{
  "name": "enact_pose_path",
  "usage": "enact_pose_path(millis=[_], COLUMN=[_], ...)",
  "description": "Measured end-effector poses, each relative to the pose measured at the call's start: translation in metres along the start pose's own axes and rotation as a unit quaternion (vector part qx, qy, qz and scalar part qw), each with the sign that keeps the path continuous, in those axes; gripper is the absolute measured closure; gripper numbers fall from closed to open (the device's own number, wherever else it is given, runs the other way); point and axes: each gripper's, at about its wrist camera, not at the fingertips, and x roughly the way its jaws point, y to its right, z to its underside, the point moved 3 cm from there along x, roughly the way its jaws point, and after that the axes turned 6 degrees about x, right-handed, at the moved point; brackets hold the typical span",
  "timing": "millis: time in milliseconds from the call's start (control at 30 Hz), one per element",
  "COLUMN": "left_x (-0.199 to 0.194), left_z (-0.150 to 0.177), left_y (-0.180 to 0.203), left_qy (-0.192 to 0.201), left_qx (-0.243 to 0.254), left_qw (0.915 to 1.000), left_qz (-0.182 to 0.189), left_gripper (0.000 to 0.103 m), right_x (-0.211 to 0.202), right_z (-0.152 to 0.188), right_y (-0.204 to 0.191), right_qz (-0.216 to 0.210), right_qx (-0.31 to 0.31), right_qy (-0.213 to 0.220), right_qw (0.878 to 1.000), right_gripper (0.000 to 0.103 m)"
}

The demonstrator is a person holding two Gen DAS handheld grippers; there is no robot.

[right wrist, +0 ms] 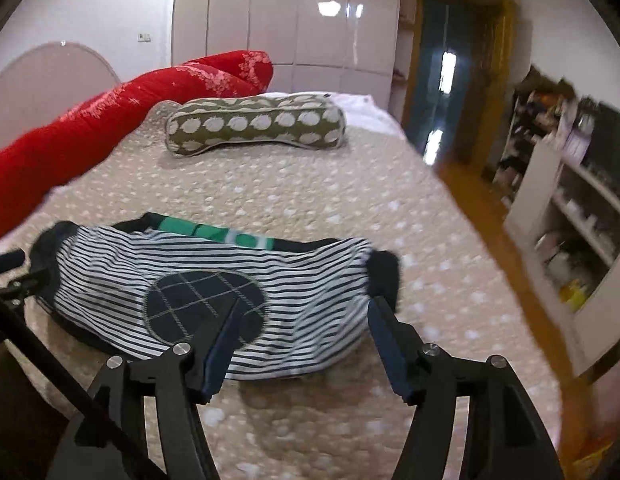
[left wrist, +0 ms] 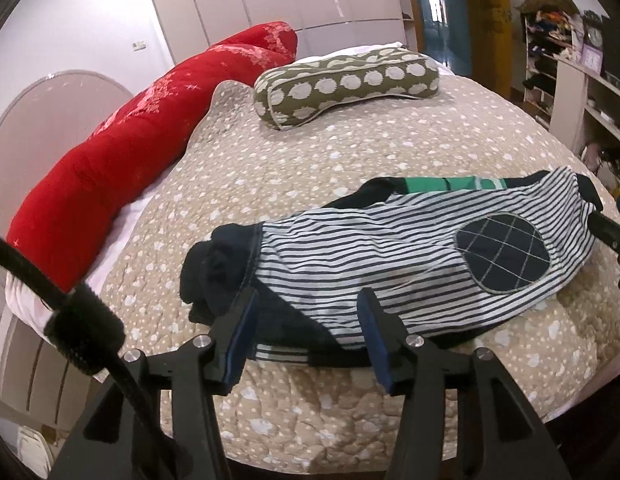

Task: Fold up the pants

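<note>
The pants (left wrist: 374, 256) are small, white with navy stripes, navy cuffs, a green waistband and a round navy checked patch. They lie folded into a short bundle on the beige quilted bed (left wrist: 310, 152). My left gripper (left wrist: 306, 300) is open and empty, its fingers over the near left edge of the bundle. In the right wrist view the pants (right wrist: 206, 292) lie in front of my right gripper (right wrist: 304, 312), which is open and empty at the bundle's near right part. The right gripper's tip shows at the right edge of the left wrist view (left wrist: 610, 236).
A long red bolster (left wrist: 142, 136) lies along the bed's left side. An olive pillow with white spots (left wrist: 346, 80) lies at the far end. Cluttered white shelves (right wrist: 582, 216) stand to the right across a wooden floor. White wardrobes (right wrist: 286, 16) stand behind the bed.
</note>
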Motion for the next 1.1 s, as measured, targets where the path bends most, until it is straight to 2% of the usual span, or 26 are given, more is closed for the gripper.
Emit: enact_pose_path(millis=[200,533,1100], left_x=[-0.001,-0.003,0.0], left_z=[-0.004,-0.006,-0.007], left_y=[0.015,0.034,0.03], left_qy=[-0.005,-0.007,-0.009], left_qx=[0.013,0.037,0.034], left_qw=[0.9999,0.9993,0.9994], left_qz=[-0.004,0.0,0.004], left_gripper=[0.053,0.052,0.052], right_x=[-0.001,0.01,0.018], right_z=[0.003,0.013,0.019], right_y=[0.02,0.054,0.045], right_qz=[0.031,0.045,0.041], right_qx=[0.007,0.05,0.036], right_qy=[0.001,-0.031,-0.049], right_qw=[0.999,0.997,0.997], right_gripper=[0.033,0.033,0.031])
